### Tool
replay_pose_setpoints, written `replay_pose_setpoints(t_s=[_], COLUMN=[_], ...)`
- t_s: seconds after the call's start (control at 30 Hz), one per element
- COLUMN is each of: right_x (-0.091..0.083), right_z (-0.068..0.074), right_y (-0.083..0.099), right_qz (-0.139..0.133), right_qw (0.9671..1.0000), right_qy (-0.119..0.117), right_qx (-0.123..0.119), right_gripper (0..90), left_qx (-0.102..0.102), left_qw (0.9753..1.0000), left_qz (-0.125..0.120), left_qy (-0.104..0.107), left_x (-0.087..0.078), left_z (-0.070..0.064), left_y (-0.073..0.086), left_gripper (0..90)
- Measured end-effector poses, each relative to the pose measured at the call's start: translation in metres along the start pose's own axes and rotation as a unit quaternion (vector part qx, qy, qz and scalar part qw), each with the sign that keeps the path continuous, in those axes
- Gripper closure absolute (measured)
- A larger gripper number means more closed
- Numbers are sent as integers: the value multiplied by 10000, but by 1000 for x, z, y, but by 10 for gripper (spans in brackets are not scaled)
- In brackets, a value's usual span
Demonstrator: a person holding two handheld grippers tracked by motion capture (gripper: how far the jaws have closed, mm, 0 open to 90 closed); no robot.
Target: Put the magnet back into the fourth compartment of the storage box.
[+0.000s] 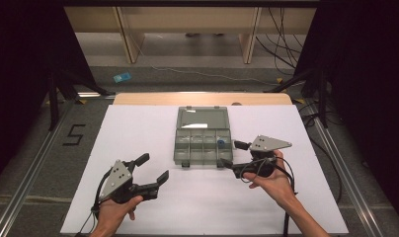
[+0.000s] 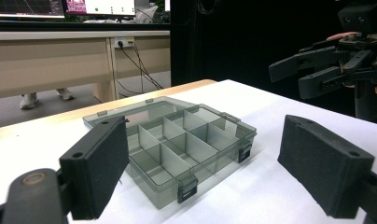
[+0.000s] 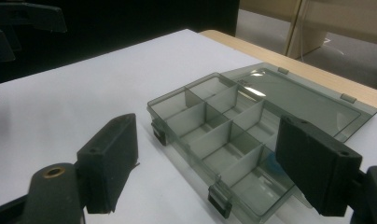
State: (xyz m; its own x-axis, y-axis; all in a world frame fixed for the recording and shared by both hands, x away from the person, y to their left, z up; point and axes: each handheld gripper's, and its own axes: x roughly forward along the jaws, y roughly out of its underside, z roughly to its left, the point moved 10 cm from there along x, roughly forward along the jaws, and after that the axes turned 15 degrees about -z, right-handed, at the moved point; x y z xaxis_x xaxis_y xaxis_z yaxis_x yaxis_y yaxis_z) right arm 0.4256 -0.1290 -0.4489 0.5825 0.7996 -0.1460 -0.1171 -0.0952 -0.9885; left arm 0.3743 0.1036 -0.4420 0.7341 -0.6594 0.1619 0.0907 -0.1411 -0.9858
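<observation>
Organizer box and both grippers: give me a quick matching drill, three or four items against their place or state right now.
Items:
1. organizer box
2. blue item
3. left gripper
4. right gripper

States:
A. open, near the box's right front corner
B. lid folded back flat
C. open, nearer the person than the box
D. in a right-end compartment

Pairs: 1-B, 2-D, 3-C, 4-A

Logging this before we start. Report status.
Left gripper open, right gripper open, both holding nothing. Organizer box lid open, small blue item in a right-side compartment. Nothing blocking on the table.
</observation>
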Motion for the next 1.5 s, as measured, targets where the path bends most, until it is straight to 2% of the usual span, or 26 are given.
replay_pose_setpoints(t_s=[0.2, 0.23, 0.27, 0.3, 0.37, 0.4, 0.47, 0.5, 0.53, 0.57, 0.7, 0.77, 0.8, 1.03, 1.07, 1.1, 1.13, 1.17, 1.2, 1.27, 1.37, 1.43, 1.5], right_x=[-8, -8, -9, -10, -13, -13, -16, -17, -17, -18, -20, -23, -23, -30, -30, -31, -32, -34, -34, -37, -38, -42, -44], right_z=[-1, 0, -2, 0, -1, 1, 1, 2, 1, 4, 3, 6, 5, 8, 9, 8, 9, 8, 7, 9, 10, 10, 11], right_y=[5, 5, 5, 6, 7, 8, 9, 10, 10, 11, 10, 12, 12, 17, 17, 17, 18, 20, 20, 22, 23, 24, 25], right_qz=[43, 20, -48, -16, -25, -62, -16, 9, -38, -38, -174, -84, -172, -125, -171, -211, -191, -105, -168, -121, -204, -100, -114], right_qw=[10000, 9999, 10000, 9999, 9999, 9999, 9999, 9999, 9999, 9998, 9997, 9997, 9996, 9994, 9992, 9992, 9990, 9992, 9992, 9991, 9987, 9990, 9989], right_qy=[58, 51, 57, 62, 62, 40, 76, 41, 83, 38, 117, 83, 101, 143, 129, 167, 145, 178, 227, 184, 203, 206, 211], right_qx=[65, 111, 54, 128, 86, 155, 113, 165, 82, 172, 147, 233, 221, 290, 351, 291, 365, 331, 280, 369, 415, 387, 414], right_gripper=[222, 221, 220, 220, 219, 218, 216, 214, 211, 206, 185, 183, 182, 174, 174, 174, 174, 174, 173, 173, 173, 172, 171], left_qx=[-4, -1, -25, -20, -19, -15, -15, -6, -1, -9, -21, -24, -12, 17, -5, -7, -10, 11, 8, 15, 16, 14, 18], left_qw=[10000, 10000, 10000, 10000, 10000, 10000, 10000, 10000, 10000, 10000, 10000, 10000, 10000, 10000, 10000, 10000, 10000, 10000, 10000, 10000, 10000, 10000, 10000], left_qz=[5, 5, 2, 4, 4, 2, 3, 5, 7, 6, 6, 7, 9, 11, 10, 9, 10, 13, 13, 16, 22, 26, 27], left_qy=[-2, -1, -10, -8, -12, -11, -9, -3, -1, -5, -11, -8, -5, 14, 8, 9, 9, 16, 16, 23, 28, 28, 32], left_x=[0, 0, 0, 0, 0, 0, 0, 0, 0, 0, 0, 0, 0, 0, 0, 0, 0, 0, 0, 0, 0, 0, 0], left_z=[0, 0, 0, 0, 0, 0, 0, 0, 0, 0, 0, 0, 0, 0, -1, -1, -1, -1, -1, -1, -1, -1, -1], left_y=[0, 0, 0, 0, 0, 0, 0, 0, 0, 0, 0, 0, 0, 0, 1, 0, 0, 0, 1, 1, 1, 1, 1], left_gripper=[156, 156, 156, 156, 156, 156, 156, 156, 156, 156, 156, 156, 156, 156, 156, 156, 156, 156, 156, 156, 156, 156, 156])
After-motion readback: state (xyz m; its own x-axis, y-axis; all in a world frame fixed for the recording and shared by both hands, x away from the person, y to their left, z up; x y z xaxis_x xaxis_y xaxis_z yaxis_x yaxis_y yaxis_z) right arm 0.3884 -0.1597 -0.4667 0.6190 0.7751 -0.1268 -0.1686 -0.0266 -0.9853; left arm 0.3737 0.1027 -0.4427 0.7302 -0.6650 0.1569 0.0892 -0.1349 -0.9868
